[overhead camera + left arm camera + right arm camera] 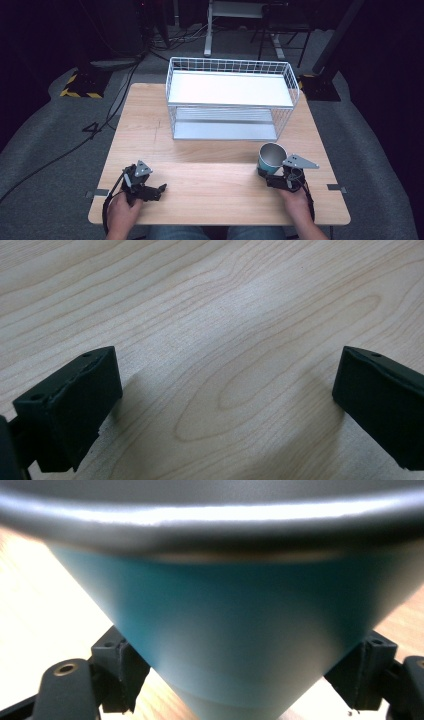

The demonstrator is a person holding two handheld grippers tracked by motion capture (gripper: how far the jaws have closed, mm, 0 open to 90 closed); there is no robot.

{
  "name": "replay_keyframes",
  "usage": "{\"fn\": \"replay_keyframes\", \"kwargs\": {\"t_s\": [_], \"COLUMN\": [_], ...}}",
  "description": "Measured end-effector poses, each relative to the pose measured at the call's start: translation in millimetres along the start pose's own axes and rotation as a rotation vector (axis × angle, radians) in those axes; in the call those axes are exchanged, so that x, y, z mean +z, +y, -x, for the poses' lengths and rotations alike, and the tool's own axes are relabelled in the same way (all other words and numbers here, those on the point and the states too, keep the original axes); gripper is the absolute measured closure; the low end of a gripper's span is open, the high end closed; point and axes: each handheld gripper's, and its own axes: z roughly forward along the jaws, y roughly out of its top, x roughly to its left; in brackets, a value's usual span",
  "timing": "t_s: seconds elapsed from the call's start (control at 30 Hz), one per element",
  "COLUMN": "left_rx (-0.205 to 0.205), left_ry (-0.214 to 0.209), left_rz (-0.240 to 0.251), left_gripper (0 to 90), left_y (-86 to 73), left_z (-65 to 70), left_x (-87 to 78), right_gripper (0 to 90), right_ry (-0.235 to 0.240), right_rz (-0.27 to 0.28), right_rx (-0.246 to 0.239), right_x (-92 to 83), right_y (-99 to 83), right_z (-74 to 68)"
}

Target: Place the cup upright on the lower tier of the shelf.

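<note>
Wooden table point(210, 185) under white wire rack point(230, 97); right gripper point(240, 680) clamped on teal cup point(235, 625), close view blurred; left gripper point(225, 405) spread over bare grain.

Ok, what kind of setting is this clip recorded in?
Probably a lab or recording studio, not a home: a lone wooden table on grey carpet with dark surroundings, cables trailing over the floor, hazard-striped stand bases, and a white wire rack set out as a prop.

The far half of the tabletop point(145, 130) is blocked in the middle by a white wire rack point(231, 97) with 2 shelves, while bare wood is left along both sides and between the hands.
</note>
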Motion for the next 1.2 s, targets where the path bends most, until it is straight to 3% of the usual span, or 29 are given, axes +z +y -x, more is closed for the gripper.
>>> {"fn": "replay_keyframes", "kwargs": {"t_s": [0.3, 0.53, 0.77, 1.03, 1.2], "left_rx": [0.000, -0.016, -0.015, -0.019, -0.022], "left_ry": [0.000, 0.016, 0.018, 0.016, 0.022], "left_rz": [0.000, 0.000, 0.000, -0.003, -0.002], "left_gripper": [0.1, 0.1, 0.1, 0.1, 0.1], "left_y": [-0.1, -1.4, -1.3, -0.4, 0.1], "left_z": [0.0, -0.1, -0.3, -0.9, -0.8], "left_x": [0.0, -1.2, -1.2, -0.7, 0.0], "right_gripper": [22.5, 22.6, 22.5, 22.5, 22.5], "right_ry": [0.022, 0.026, 0.038, 0.018, -0.002], "right_rz": [0.012, 0.012, 0.007, 0.011, 0.035], "right_rx": [-0.019, -0.043, -0.020, -0.006, -0.027], "right_x": [10.1, 28.2, 48.0, 73.1, 89.1], "right_y": [22.4, 42.2, 55.2, 74.1, 80.9], "right_z": [-1.1, -5.1, -4.2, -1.7, -4.9]}}
